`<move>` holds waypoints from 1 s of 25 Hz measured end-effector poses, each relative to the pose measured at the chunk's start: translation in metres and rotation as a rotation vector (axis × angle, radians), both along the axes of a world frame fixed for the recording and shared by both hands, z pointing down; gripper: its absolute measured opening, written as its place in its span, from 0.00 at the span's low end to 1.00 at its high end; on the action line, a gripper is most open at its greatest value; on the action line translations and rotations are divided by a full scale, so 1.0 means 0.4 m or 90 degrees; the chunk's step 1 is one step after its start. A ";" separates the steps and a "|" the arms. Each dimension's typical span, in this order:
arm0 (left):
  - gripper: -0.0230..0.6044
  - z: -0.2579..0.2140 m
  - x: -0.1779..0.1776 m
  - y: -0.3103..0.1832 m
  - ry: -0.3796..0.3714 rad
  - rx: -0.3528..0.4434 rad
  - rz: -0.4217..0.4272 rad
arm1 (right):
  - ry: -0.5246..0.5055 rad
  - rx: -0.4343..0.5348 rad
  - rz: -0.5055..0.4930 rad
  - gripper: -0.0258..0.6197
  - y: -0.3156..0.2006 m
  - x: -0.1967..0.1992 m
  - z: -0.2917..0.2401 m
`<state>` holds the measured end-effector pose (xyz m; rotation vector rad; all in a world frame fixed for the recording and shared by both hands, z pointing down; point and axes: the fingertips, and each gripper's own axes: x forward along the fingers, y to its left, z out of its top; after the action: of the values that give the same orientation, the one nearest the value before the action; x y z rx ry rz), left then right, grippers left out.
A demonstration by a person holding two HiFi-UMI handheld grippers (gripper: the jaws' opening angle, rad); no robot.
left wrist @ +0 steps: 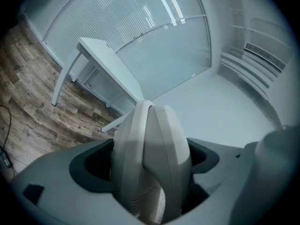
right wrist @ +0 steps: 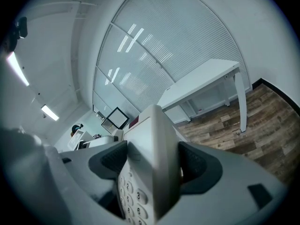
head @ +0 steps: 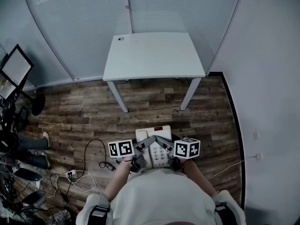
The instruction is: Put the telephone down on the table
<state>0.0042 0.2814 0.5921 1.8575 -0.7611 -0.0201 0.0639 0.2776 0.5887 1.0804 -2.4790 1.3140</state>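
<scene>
One telephone (head: 158, 150) clamped by both — left hand-held gripper (left wrist: 151, 162), right hand-held gripper (right wrist: 153, 165); one table (head: 154, 55) apart.

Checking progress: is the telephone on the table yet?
No: left gripper and right gripper clamp the telephone over the floor, short of the table.

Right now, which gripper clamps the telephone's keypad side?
The right gripper: number keys of the telephone show between its jaws; the left gripper clamps the handset side.

The right gripper (right wrist: 154, 165) clamps its 2 grey jaws on a white plastic push-button telephone (right wrist: 149, 134). Beyond the telephone stands a white rectangular table (right wrist: 201, 84) on brown plank floor (right wrist: 255, 121).
</scene>
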 end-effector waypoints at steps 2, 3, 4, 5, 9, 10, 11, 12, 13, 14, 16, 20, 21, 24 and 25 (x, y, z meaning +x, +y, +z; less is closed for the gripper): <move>0.75 0.001 0.003 0.000 0.000 -0.002 -0.001 | -0.001 -0.001 -0.001 0.57 -0.001 0.003 0.001; 0.75 0.000 0.003 0.000 0.000 -0.003 -0.002 | 0.000 -0.001 -0.003 0.57 -0.001 0.003 0.000; 0.75 -0.001 0.003 0.000 0.001 -0.003 -0.004 | 0.000 -0.001 -0.004 0.57 -0.001 0.003 -0.001; 0.75 -0.002 0.003 0.001 0.001 -0.002 -0.005 | 0.001 -0.001 -0.005 0.57 -0.001 0.004 -0.003; 0.75 -0.010 0.003 0.003 0.003 0.001 -0.006 | 0.001 0.003 -0.006 0.57 0.002 0.003 -0.011; 0.75 -0.011 0.005 0.004 0.003 0.003 -0.006 | 0.001 0.004 -0.006 0.57 0.002 0.005 -0.012; 0.75 -0.011 0.010 0.003 0.003 0.004 -0.006 | 0.001 0.004 -0.006 0.57 0.001 0.009 -0.012; 0.75 -0.009 0.018 0.001 0.003 0.004 -0.006 | 0.000 0.004 -0.006 0.57 0.000 0.017 -0.009; 0.75 -0.006 0.027 0.000 0.002 0.004 -0.007 | 0.000 0.004 -0.007 0.57 -0.002 0.027 -0.006; 0.75 -0.004 0.036 -0.002 0.001 0.003 -0.007 | -0.002 0.004 -0.007 0.57 -0.004 0.035 -0.004; 0.75 -0.002 0.045 -0.004 -0.002 0.002 -0.008 | -0.004 0.003 -0.008 0.57 -0.006 0.045 -0.002; 0.75 -0.004 0.045 -0.008 -0.004 -0.001 -0.011 | -0.006 -0.001 -0.010 0.57 -0.010 0.045 -0.003; 0.75 -0.004 0.040 -0.008 -0.003 -0.003 -0.012 | -0.005 -0.002 -0.011 0.57 -0.011 0.040 -0.002; 0.75 0.002 0.024 -0.006 -0.001 -0.009 -0.015 | -0.004 -0.007 -0.013 0.57 -0.011 0.024 0.003; 0.75 0.004 0.018 -0.006 0.000 -0.009 -0.016 | -0.004 -0.008 -0.014 0.57 -0.011 0.018 0.005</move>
<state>0.0115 0.2790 0.5936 1.8347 -0.7827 -0.0297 0.0711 0.2733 0.5906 1.0443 -2.4768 1.3258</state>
